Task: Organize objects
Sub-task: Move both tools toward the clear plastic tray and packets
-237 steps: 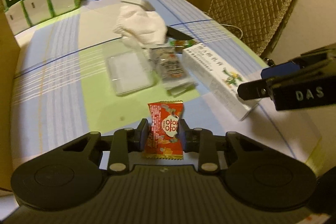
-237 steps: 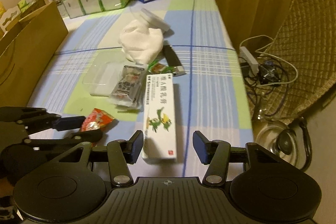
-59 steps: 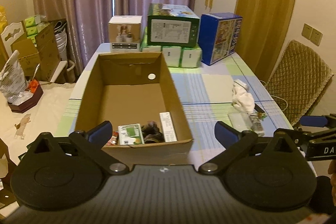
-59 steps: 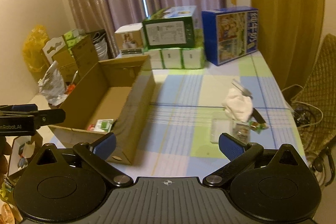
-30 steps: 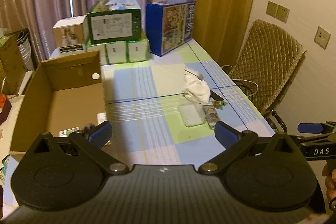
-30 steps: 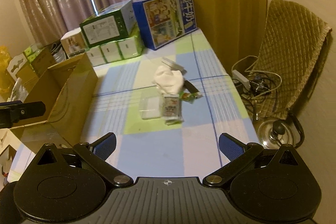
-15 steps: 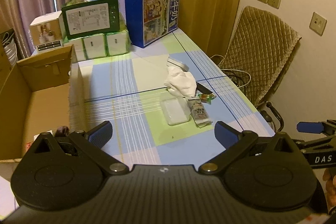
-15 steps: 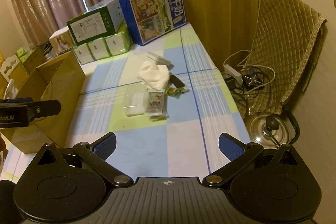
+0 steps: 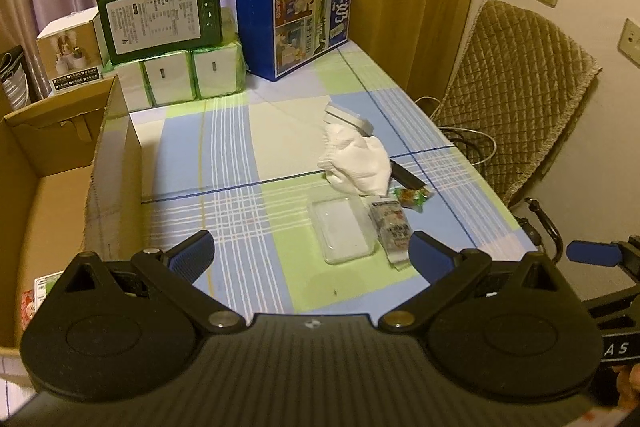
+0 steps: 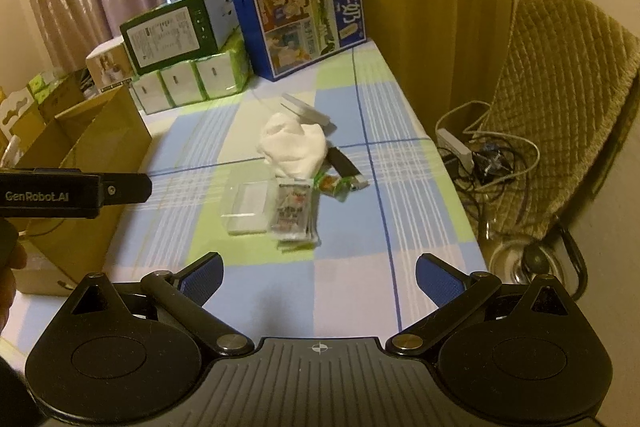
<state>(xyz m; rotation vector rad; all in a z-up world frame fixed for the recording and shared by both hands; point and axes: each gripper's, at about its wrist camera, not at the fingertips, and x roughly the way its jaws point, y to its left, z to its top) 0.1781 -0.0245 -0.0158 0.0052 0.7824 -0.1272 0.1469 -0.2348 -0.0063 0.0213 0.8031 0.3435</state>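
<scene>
I have both tools up above the checked tablecloth (image 9: 224, 155), each with its fingers spread wide and nothing between them: the left gripper (image 9: 310, 251) and the right gripper (image 10: 318, 277).

The cardboard box (image 9: 52, 187) sits at the left edge of the table, open at the top, with a few packets visible low in its near corner. It is where I judge the loose things should go.

What remains is a small cluster on the right half of the cloth, well apart from the box. The white cloth (image 9: 358, 165) is the bulkiest piece, crumpled and soft; I would pinch a raised fold, expecting it to drape and perhaps drag its neighbours. Half under its far side lies a flat white case (image 10: 304, 111), tilted on the cloth's edge.

In front of it the clear plastic tray (image 9: 342, 231) lies flat, long axis running away from me. It looks light, thin and slick, so I would take it across a short rim, gently, as it may flex.

Just beside it on the right is a foil sachet (image 9: 392, 227), long axis likewise away from me, light and crinkly; grip across its width.

The dark slim bar (image 10: 344, 163) points diagonally towards the near right, stiff. The green candy wrapper (image 10: 332, 185) touches it, tiny and light.
</scene>
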